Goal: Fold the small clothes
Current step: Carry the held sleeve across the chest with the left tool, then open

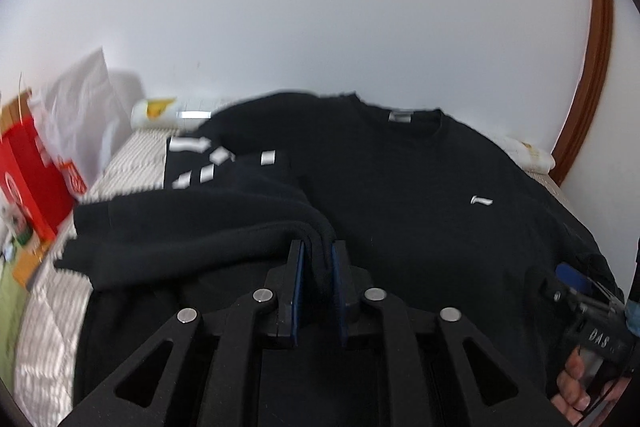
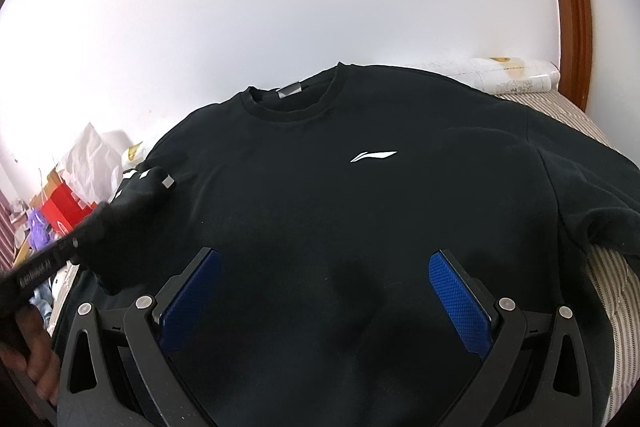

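Black sweatshirt [image 2: 320,207] lies front-up across striped bed [image 2: 608,291] — soft, limp, we judge it sags unless gripped at hem or cuff. Our left gripper [image 1: 316,259] pinches sleeve [image 1: 192,223]; right gripper [image 2: 324,291] spread wide, empty, above chest.

The right hand-held gripper [image 1: 560,269] bears the white letters "DAS" on its black body. The black shirt [image 2: 320,195] carries a white swoosh logo [image 2: 373,155], wordless. Lettering on the left hand-held gripper [image 2: 76,245] is too blurred to read.
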`<state>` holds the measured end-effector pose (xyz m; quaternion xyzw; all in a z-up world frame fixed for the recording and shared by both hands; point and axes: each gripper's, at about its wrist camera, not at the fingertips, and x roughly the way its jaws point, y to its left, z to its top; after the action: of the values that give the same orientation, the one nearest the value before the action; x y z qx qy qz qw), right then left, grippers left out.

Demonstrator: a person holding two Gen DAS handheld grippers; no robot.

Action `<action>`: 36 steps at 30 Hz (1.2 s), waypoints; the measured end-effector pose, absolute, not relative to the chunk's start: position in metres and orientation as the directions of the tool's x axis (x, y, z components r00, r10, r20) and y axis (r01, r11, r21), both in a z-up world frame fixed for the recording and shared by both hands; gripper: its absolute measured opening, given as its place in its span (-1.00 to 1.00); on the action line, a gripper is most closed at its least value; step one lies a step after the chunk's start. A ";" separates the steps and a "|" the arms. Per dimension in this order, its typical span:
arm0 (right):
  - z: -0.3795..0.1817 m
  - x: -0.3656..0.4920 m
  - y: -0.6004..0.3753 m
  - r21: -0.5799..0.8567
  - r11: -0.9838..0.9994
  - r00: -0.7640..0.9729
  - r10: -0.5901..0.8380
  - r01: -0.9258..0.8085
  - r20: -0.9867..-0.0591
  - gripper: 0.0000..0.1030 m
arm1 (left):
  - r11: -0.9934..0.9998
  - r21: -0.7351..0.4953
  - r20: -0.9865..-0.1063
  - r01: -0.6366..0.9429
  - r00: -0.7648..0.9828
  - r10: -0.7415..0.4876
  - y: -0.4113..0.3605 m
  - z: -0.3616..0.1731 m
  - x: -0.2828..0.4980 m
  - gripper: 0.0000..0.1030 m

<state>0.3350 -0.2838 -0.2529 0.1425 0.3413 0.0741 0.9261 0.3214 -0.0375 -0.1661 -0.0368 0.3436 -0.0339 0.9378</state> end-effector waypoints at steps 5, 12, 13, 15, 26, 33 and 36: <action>-0.251 0.334 -0.280 0.299 0.953 0.759 0.223 -0.039 -0.612 0.99 | 0.996 -0.089 -0.616 -0.005 0.786 -0.051 -0.030 -0.171 0.298 0.23; -0.252 0.334 -0.272 0.305 0.950 0.751 0.246 -0.063 -0.613 0.99 | 0.994 -0.081 -0.695 -0.073 0.719 -0.004 -0.020 -0.213 0.297 0.33; -0.253 0.334 -0.271 0.306 0.950 0.749 0.250 -0.066 -0.614 0.99 | 0.990 -0.112 -0.703 -0.087 0.711 -0.018 -0.015 -0.215 0.298 0.33; -0.253 0.333 -0.268 0.303 0.950 0.748 0.253 -0.072 -0.613 0.99 | 0.979 -0.159 -0.703 -0.126 0.711 -0.022 -0.004 -0.216 0.297 0.34; -0.257 0.337 -0.265 0.311 0.948 0.734 0.263 -0.074 -0.626 0.99 | 0.972 -0.185 -0.733 -0.147 0.679 -0.037 0.000 -0.225 0.303 0.45; -0.259 0.337 -0.265 0.323 0.945 0.729 0.261 -0.058 -0.632 0.99 | 0.961 -0.217 -0.713 -0.171 0.701 -0.036 0.014 -0.219 0.295 0.46; -0.260 0.335 -0.265 0.322 0.945 0.729 0.262 -0.060 -0.632 0.99 | 0.960 -0.220 -0.713 -0.173 0.700 -0.037 0.020 -0.216 0.290 0.46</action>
<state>0.3352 -0.2651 -0.2597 0.1413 0.3573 0.0876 0.9191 0.2901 0.0199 -0.2159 -0.1363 0.3857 0.0375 0.9117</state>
